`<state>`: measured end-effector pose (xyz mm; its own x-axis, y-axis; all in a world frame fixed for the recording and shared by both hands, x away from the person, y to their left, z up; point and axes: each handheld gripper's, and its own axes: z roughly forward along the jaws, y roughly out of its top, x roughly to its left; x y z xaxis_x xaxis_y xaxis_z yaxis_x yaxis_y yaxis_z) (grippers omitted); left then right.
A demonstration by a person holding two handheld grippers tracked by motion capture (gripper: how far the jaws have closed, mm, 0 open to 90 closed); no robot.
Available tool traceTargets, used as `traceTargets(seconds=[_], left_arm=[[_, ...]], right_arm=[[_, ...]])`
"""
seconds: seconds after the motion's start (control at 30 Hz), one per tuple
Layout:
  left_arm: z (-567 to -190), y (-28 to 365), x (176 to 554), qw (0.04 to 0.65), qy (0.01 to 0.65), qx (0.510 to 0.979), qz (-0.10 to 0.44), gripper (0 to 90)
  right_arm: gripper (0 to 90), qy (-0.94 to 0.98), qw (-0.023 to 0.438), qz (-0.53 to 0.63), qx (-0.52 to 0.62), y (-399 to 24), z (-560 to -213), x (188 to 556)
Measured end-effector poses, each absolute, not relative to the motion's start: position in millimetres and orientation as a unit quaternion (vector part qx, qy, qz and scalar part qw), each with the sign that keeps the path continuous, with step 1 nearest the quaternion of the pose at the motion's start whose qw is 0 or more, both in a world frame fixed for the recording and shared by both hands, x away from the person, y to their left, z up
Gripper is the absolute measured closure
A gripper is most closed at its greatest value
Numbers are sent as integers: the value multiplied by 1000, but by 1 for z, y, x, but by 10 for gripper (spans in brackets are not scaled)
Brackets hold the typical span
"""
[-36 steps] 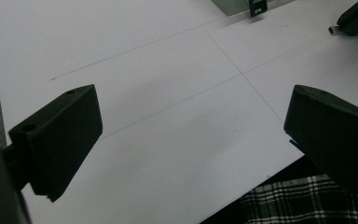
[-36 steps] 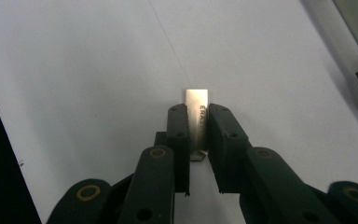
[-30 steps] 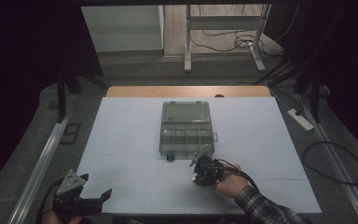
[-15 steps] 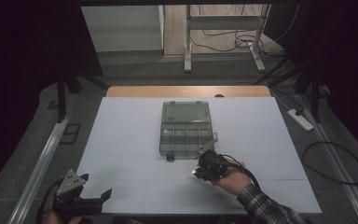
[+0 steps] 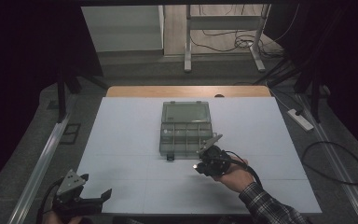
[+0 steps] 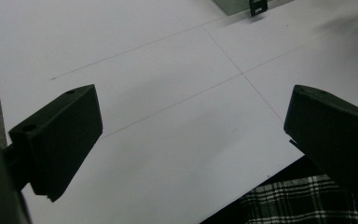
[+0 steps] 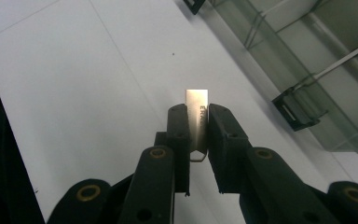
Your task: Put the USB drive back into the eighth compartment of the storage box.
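While the white table (image 5: 121, 140) bears a clear compartment box (image 5: 186, 128) with its lid open, the left gripper (image 6: 191, 135) hangs at the near-left edge, jaws wide — the right gripper (image 7: 198, 128), just beside the box, pinches a small eraser (image 7: 197, 112) upright.
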<state>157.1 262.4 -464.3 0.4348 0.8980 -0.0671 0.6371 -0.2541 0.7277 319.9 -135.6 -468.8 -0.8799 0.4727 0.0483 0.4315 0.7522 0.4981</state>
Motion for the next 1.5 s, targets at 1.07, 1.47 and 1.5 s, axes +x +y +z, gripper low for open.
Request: traceTargets(seconds=[1.07,1.47,1.5], left_arm=[[-465,262,158,352,501,769,185,46],[-465,262,158,351,500,770,184,48],[-464,262,158,350,500,771,184,49]], right_arm=[[787,912,83,282,285,-152,-457,352],[787,904,104,288,298,-157,-456,366],[787,904,105,288,299,-157,-456,367]])
